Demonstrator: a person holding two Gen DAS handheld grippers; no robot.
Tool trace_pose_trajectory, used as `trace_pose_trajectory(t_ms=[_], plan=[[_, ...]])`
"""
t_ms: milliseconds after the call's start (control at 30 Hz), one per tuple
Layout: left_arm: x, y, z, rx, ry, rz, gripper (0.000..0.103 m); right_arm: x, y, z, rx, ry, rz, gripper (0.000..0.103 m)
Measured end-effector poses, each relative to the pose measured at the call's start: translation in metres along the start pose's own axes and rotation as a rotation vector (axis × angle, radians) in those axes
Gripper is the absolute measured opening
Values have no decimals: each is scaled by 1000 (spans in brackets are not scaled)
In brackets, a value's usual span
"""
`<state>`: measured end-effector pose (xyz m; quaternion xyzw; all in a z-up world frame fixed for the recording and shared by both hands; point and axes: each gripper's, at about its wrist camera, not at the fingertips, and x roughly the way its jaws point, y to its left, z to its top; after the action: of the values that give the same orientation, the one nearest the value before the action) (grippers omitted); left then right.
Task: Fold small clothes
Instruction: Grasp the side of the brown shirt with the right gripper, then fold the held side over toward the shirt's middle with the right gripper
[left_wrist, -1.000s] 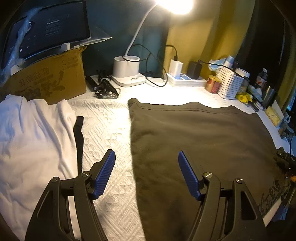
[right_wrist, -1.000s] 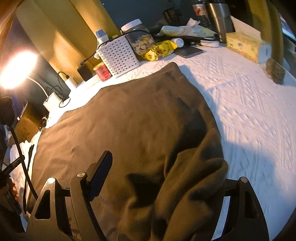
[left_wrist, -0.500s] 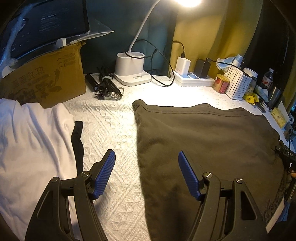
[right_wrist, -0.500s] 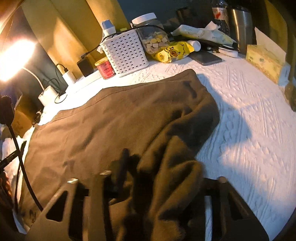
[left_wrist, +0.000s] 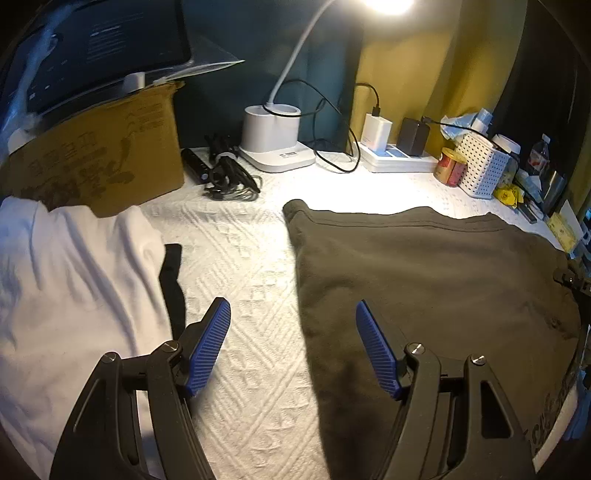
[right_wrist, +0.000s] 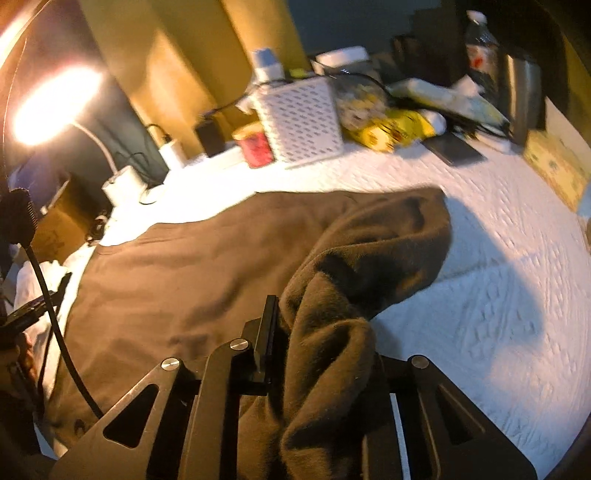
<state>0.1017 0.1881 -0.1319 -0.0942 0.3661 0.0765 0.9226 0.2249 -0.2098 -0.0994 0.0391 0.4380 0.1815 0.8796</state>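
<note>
Folding a dark olive-brown garment (left_wrist: 424, 280) spread flat on a white quilted bed cover (left_wrist: 240, 266); it fills the right side of the left wrist view, w/ its hemmed far edge facing a lit desk lamp (left_wrist: 275, 140) and a clutter of chargers. Right hand-held gripper (right_wrist: 295, 343) is pressed together on a bunched corner of the garment at its right edge, fabric heaped up between and over the fingers and raised off the cover. Left hand-held gripper (left_wrist: 293, 345) hangs spread wide, holding nothing, above the garment's left edge, one blue pad (left_wrist: 208, 350) over bare cover, the other over cloth. A white garment (left_wrist: 66, 288) lies apart to the left, w/ a black strip of fabric at its edge, in front of a cardboard box (left_wrist: 99, 162). A white perforated basket (right_wrist: 301, 118) sits near the far right of the cloth.

Judgement: step in hand looks like carrying the right corner across toward the left to make the first fold. To do it well, keep the pinch firm, lift only enough for the cloth to clear itself, and travel parallel to the far hem so edges line up. Left hand-held gripper could pin or grip the left edge so the whole piece doesn't drag. Thick soft fabric will likely bunch, so smooth after laying it down
</note>
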Motion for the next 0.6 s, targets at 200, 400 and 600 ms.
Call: trace_pose_trajectory(t_ms=[200, 400, 600], plan=[[-7, 9, -9, -19, -10, -18, 70, -2, 43, 6, -71, -10, 54, 17], [-17, 16, -13, -29, -29, -35, 70, 0, 81, 6, -132, -2, 100, 16], [-24, 23, -16, -34, -48, -48, 70, 2, 118, 1, -188, 8, 132, 16]])
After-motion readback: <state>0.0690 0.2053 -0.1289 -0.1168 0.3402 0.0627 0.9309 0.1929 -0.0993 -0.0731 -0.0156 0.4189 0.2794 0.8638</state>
